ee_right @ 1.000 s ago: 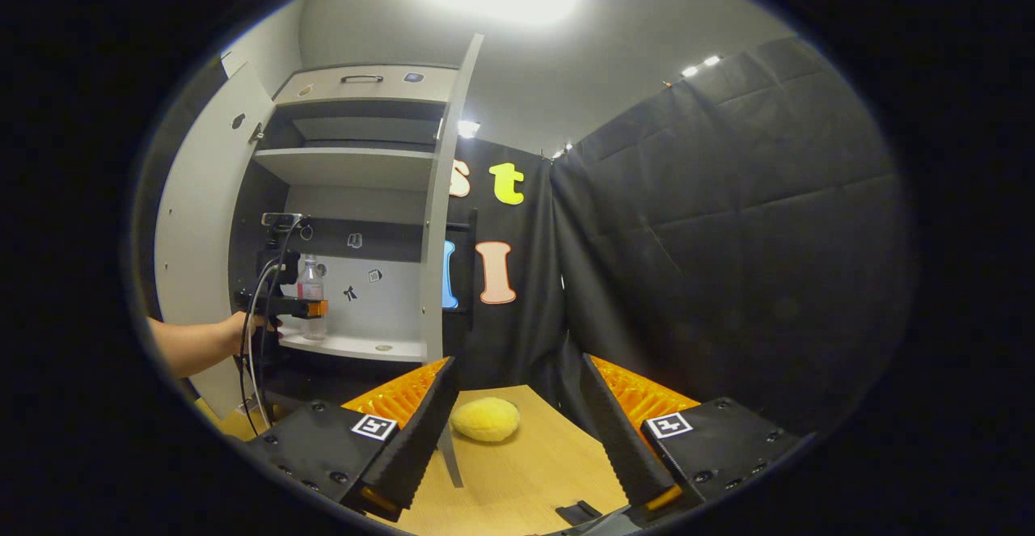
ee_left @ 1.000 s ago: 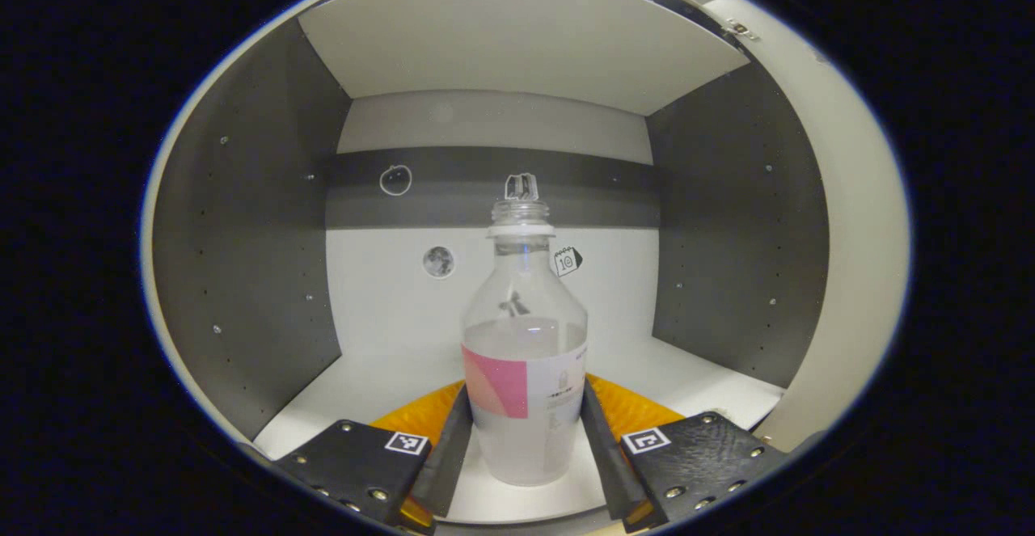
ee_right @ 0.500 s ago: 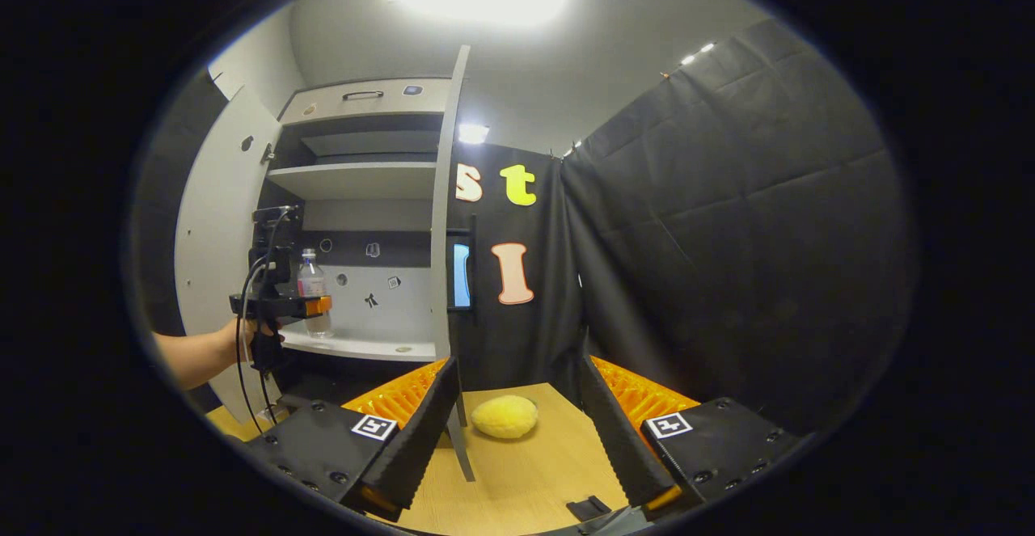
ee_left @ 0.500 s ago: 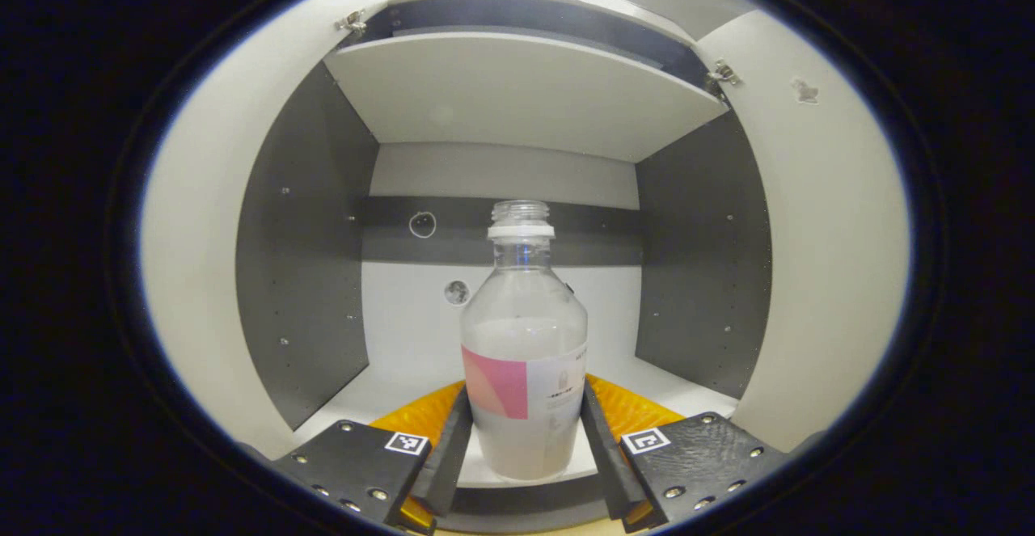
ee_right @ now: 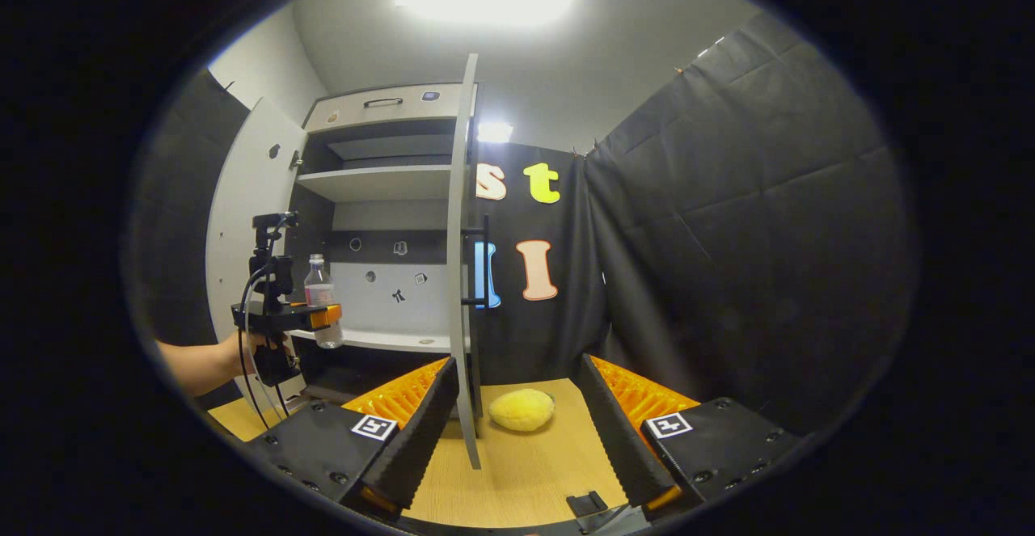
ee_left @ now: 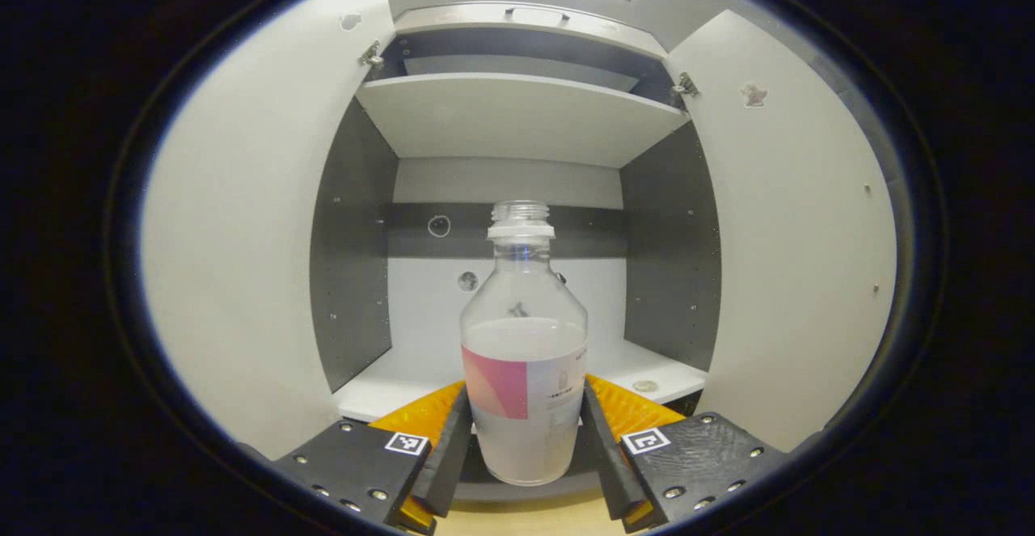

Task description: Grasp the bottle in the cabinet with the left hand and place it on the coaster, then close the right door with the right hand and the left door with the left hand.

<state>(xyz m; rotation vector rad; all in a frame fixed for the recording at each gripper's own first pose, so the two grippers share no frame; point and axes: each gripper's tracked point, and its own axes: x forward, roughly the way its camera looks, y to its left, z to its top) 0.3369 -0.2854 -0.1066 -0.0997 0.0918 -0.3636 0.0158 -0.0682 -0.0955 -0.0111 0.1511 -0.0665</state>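
Bottle (ee_left: 524,374) grasped: left gripper (ee_left: 524,439) pinched it low on the body, both fingers against its sides, bottle upright. In the right gripper view it hung in the air just in front of the cabinet (ee_right: 380,184) shelf, clear of it. Placement on the coaster judged not yet done; coaster not identified. Right door (ee_right: 459,277) and left door (ee_right: 247,229) both stood open. Right gripper (ee_right: 517,447) spread, holding nothing, above the surface (ee_right: 525,471).

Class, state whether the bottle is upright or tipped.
Upright: the bottle stands vertical between the left tongs, neck uppermost.
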